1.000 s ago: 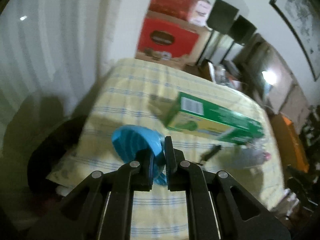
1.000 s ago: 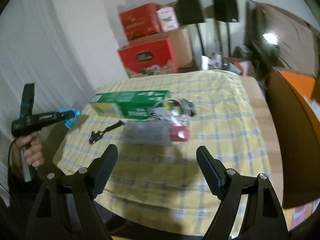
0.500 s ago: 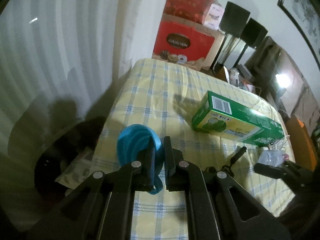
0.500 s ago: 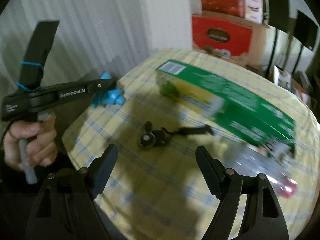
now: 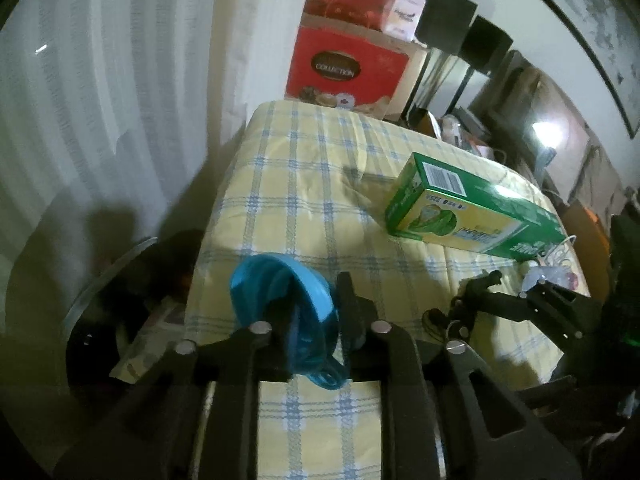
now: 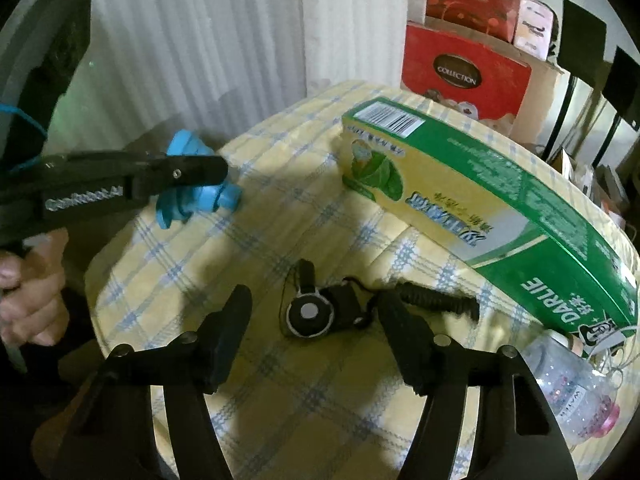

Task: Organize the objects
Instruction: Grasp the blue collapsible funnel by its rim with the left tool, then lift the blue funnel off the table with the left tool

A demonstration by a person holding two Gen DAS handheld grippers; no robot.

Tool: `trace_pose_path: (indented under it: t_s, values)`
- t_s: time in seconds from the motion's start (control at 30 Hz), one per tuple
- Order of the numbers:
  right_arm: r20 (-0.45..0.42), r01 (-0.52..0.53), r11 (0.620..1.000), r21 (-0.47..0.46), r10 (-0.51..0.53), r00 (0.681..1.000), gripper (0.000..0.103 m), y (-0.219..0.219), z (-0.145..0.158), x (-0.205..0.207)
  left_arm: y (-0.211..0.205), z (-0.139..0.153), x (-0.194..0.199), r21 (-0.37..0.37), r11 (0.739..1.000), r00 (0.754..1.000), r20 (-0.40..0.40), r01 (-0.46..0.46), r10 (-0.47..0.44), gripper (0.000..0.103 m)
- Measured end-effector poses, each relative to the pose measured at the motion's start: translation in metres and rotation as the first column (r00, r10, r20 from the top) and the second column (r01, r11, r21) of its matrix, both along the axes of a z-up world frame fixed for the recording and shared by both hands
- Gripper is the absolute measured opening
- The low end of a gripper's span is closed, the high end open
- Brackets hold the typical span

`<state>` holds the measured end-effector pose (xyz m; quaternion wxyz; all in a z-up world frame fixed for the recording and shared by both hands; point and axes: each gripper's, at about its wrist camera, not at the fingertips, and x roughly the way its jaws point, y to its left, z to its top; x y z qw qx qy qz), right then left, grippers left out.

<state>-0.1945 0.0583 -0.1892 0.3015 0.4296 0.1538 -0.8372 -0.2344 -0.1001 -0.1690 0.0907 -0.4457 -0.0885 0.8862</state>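
Note:
My left gripper (image 5: 312, 300) holds a blue collapsible funnel (image 5: 280, 292) between its fingers, over the near left corner of the yellow checked table (image 5: 304, 184). The funnel also shows in the right wrist view (image 6: 192, 184), clamped by the left gripper (image 6: 216, 172). My right gripper (image 6: 312, 312) is open, its fingers on either side of a small black gadget with a round white-centred face and a cord (image 6: 312, 312), which lies on the cloth. A long green and yellow box (image 6: 460, 196) lies behind it; it also shows in the left wrist view (image 5: 464, 208).
A clear water bottle with a pink cap (image 6: 572, 392) lies at the right beside the box. Red gift boxes (image 5: 344, 64) are stacked behind the table. A dark round bin (image 5: 120, 304) stands on the floor left of the table. White curtains hang at the left.
My right gripper has swung left and moved down close over the black gadget. My left gripper has moved in over the table corner with the funnel, and its jaws look a little wider.

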Motion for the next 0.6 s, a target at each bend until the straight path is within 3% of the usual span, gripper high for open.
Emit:
trace_pose_path:
  t_s: [0.13, 0.2, 0.23, 0.53, 0.6]
  values:
    - [-0.025, -0.011, 1.000, 0.013, 0.011, 1.000, 0.062, -0.004, 0.000, 0.001, -0.005, -0.004, -0.002, 0.024, 1.000, 1.000, 0.009, -0.007, 0.007, 0.028]
    - [-0.031, -0.010, 1.000, 0.005, 0.010, 0.999, 0.044, -0.001, 0.000, 0.000, -0.006, -0.007, -0.004, 0.022, 1.000, 1.000, 0.018, -0.022, 0.021, 0.031]
    - [-0.026, -0.007, 1.000, -0.008, 0.007, 1.000, 0.041, 0.001, 0.000, -0.001, -0.007, -0.008, -0.005, 0.021, 0.999, 0.999, 0.020, -0.035, 0.035, 0.031]
    - [0.000, 0.012, 0.997, -0.071, -0.012, 1.000, 0.041, 0.009, 0.002, -0.001, -0.003, -0.015, -0.005, 0.027, 0.998, 0.998, 0.005, -0.059, 0.059, 0.030]
    - [0.003, 0.017, 0.997, -0.080, -0.017, 1.000, 0.041, 0.011, 0.003, 0.000, -0.004, -0.015, -0.004, 0.037, 0.998, 0.998, -0.001, -0.055, 0.055, 0.022]
